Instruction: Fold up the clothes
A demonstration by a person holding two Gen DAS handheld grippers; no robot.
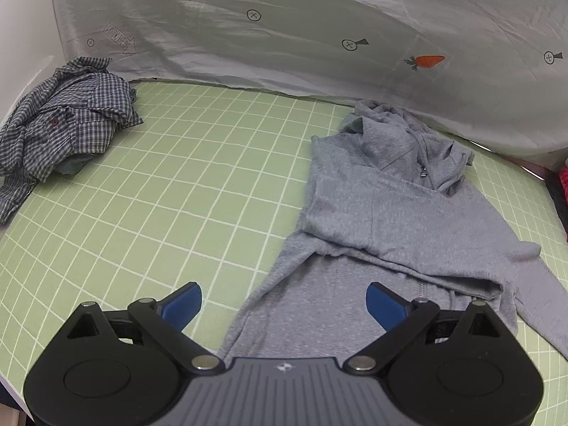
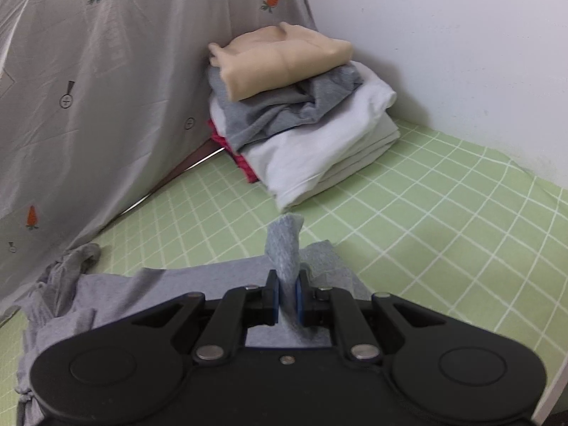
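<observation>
A grey zip hoodie [image 1: 383,213] lies spread on the green checked mat [image 1: 195,184], one sleeve folded across its chest. My left gripper [image 1: 284,301] hovers over the hoodie's lower hem with its blue pads wide apart and nothing between them. In the right wrist view, my right gripper [image 2: 287,293] is shut on a sleeve of the same grey hoodie [image 2: 170,284], and the sleeve end [image 2: 285,245] sticks up between the pads.
A crumpled blue plaid shirt [image 1: 67,120] sits at the mat's far left. A stack of folded clothes [image 2: 301,113], beige on top, stands in the corner by the white wall [image 2: 443,35]. A grey carrot-print sheet [image 1: 319,28] hangs along the back.
</observation>
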